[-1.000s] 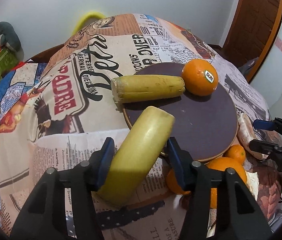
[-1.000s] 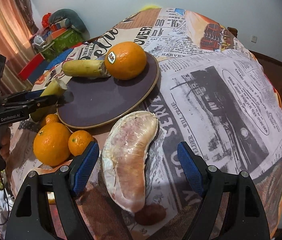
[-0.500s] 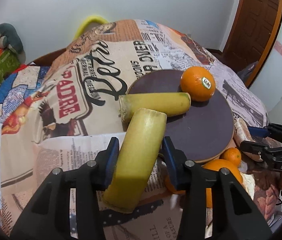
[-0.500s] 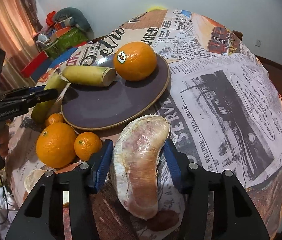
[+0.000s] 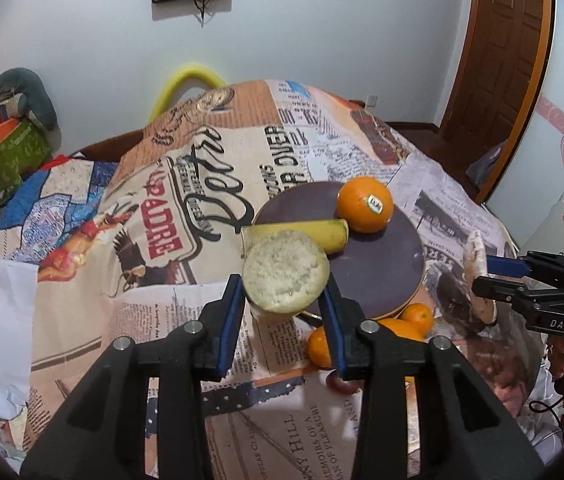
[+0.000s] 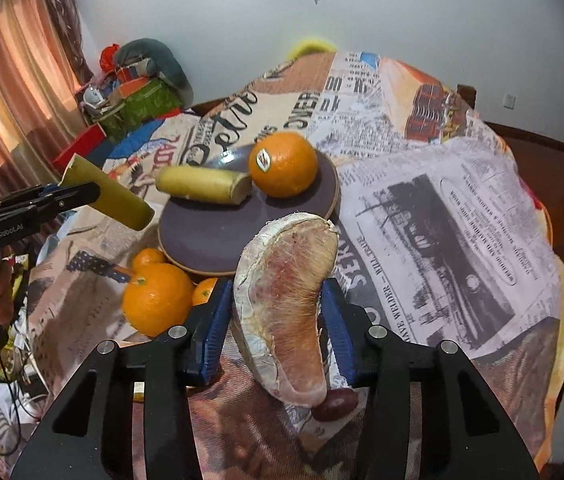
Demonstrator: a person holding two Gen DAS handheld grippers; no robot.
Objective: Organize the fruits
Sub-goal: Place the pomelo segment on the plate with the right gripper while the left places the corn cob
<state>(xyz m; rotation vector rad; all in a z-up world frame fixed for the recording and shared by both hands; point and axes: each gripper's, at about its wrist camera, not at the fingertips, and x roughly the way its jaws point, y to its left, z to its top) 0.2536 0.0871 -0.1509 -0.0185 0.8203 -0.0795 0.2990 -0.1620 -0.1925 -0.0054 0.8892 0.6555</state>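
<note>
Holding a yellow-green cane piece [image 5: 285,276] in my left tool [image 5: 284,312], I note both blue pads pressed on its sides after the jaws just closed further; its pale cut end faces the camera and it is lifted clear of the bench [image 5: 186,184]. My right tool [image 6: 278,316] is likewise clenched, its jaws having just narrowed onto a peeled pomelo segment [image 6: 288,300], which stands raised between the pads, tip pointing toward twelve o'clock.

On the bench, covered in newspaper-print cloth, sits a dark round plate [image 6: 222,236]. On it lie a second cane piece [image 6: 204,185] at ten o'clock and a stickered orange [image 6: 283,164] at twelve o'clock, the two touching. Off the plate's seven o'clock edge rest a large orange [image 6: 157,300] and two small mandarins [image 6: 148,258], close together. A small dark red fruit [image 6: 336,404] lies on the cloth beneath the pomelo segment. In the right wrist view my left tool shows at nine o'clock, the cane piece tilted in it.
</note>
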